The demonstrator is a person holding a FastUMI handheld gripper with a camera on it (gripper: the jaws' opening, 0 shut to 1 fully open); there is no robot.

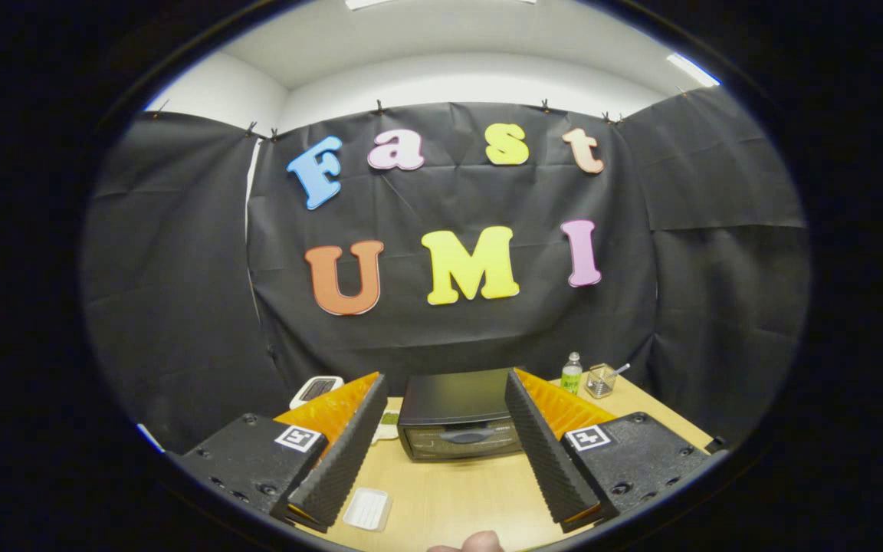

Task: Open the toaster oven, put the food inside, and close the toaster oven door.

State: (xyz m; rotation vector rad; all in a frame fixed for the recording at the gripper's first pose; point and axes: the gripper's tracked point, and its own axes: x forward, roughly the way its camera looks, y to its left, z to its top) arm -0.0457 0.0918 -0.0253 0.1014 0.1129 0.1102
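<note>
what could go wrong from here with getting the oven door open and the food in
The toaster oven is shut, and the open gripper hangs high above the table. Coming down steeply, its fingers could strike the oven's top rather than catch the door handle.

The small white tray lies in front of the oven, near one finger; a dropping door or finger could knock it.

The bottle and clear cup beside the oven could be tipped by a wide swing.

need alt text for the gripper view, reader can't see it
The open gripper hovers above a wooden table, its fingers framing a closed black toaster oven beyond them. A small white tray lies near the left finger; a bottle and a clear cup stand right of the oven.
</note>
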